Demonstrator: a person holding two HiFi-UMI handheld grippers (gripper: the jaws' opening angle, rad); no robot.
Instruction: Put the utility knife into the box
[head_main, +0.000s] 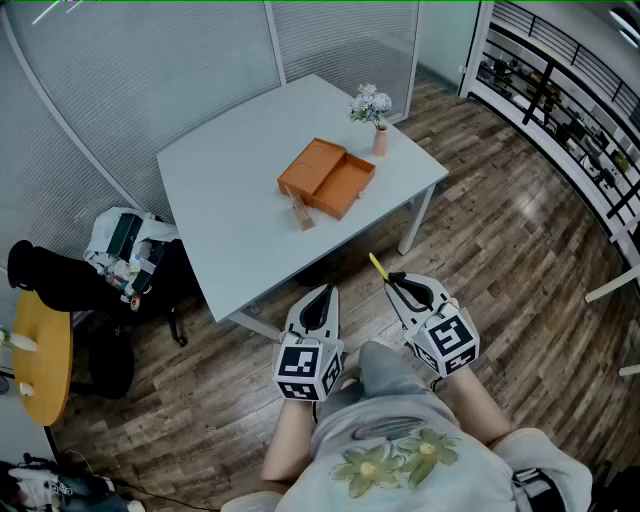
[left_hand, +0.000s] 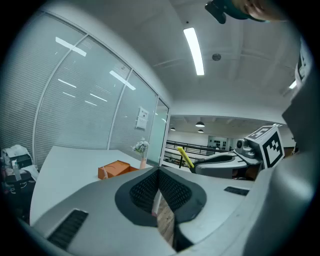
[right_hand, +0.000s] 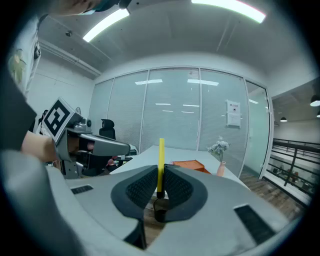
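An open orange box (head_main: 326, 178) lies on the white table (head_main: 230, 215), well ahead of both grippers. My right gripper (head_main: 398, 284) is shut on a yellow utility knife (head_main: 378, 266), which sticks out past its tips above the wooden floor, short of the table's near edge. In the right gripper view the knife (right_hand: 161, 162) stands upright between the pads, with the box (right_hand: 189, 164) far behind it. My left gripper (head_main: 319, 301) is shut with nothing in it, beside the right one. In the left gripper view the box (left_hand: 116, 169) and the knife (left_hand: 186, 157) both show.
A small vase of flowers (head_main: 377, 122) stands on the table behind the box, and a small tan object (head_main: 300, 214) lies at the box's near corner. Bags (head_main: 125, 250) and a yellow round table (head_main: 42, 356) are at the left. Glass partitions stand behind, a railing (head_main: 560, 100) at the right.
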